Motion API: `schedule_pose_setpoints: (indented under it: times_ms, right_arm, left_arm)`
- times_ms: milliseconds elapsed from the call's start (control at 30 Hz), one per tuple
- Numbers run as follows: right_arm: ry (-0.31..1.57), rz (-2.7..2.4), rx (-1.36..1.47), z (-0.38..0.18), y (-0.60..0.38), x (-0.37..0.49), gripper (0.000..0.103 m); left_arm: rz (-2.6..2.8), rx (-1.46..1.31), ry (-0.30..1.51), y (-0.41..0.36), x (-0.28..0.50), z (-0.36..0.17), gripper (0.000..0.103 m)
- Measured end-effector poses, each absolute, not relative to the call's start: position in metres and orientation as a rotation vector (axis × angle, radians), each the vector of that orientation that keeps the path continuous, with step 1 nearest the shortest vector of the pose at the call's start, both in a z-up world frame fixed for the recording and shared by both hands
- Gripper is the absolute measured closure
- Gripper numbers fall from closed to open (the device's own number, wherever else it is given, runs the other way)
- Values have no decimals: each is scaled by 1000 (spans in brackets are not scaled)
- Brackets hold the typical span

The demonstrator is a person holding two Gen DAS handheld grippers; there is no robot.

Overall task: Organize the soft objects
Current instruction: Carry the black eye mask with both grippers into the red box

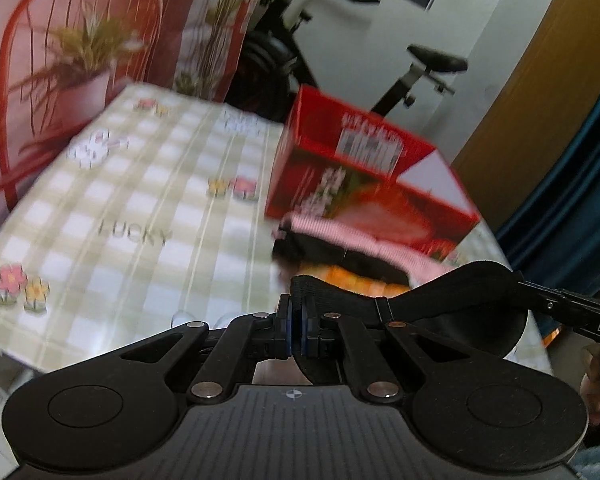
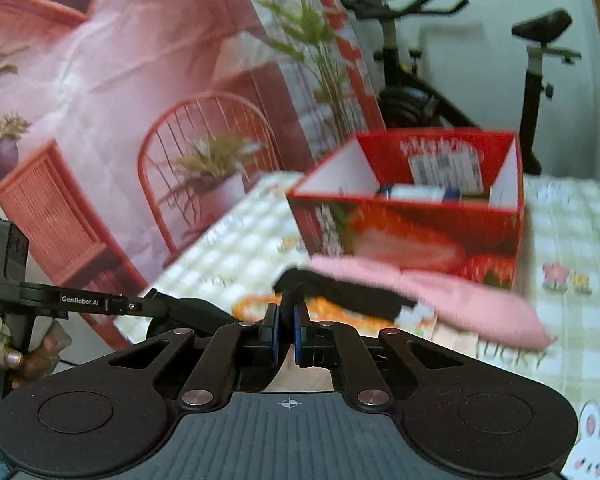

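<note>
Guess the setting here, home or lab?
Probably a home room: a table under a green-and-white checked cloth with flower prints, a black exercise bike behind it, and a printed pink backdrop of a red chair and plants hung beside it.

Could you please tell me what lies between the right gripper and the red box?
In the right wrist view, a pink cloth lies before the red box, draped over the black cloth that the right gripper pinches.

A table (image 1: 100, 220) is covered by a green-and-white checked cloth printed with flowers. A printed backdrop (image 2: 148, 92) of red wicker chairs and potted plants is hung at its far left. An exercise bike (image 2: 536, 64) is seen beyond, against a white wall (image 1: 496, 20).
</note>
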State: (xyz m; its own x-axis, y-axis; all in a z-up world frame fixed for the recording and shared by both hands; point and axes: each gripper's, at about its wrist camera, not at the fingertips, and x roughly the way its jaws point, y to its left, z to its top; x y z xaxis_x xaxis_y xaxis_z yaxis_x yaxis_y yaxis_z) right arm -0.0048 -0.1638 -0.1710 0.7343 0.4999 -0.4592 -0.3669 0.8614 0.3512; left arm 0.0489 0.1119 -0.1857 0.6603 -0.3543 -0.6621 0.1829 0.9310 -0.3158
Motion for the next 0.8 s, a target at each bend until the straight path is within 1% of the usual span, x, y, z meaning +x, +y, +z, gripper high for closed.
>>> schedule_pose_setpoints:
  times_ms: [200,333,500,633,800]
  right_arm:
    - [499,448,221,-143,-178,16,96]
    - [460,412,222,-124,-193,42,96]
    - [429,351,186,-108,-209,88,96]
    - [436,302,172,-111,-220,127,96]
    - [481,263,162,-128,-224,170,96]
  left_arm:
    - [-326,-208,701,98,72,-149,98]
    - [-319,-137,621,74,101,-126,98]
    - [-305,-119,563,48,149,-108,98]
    - [-291,-82,551,23,192,-105,98]
    - [-294,-48,592,-4,232,-122,98]
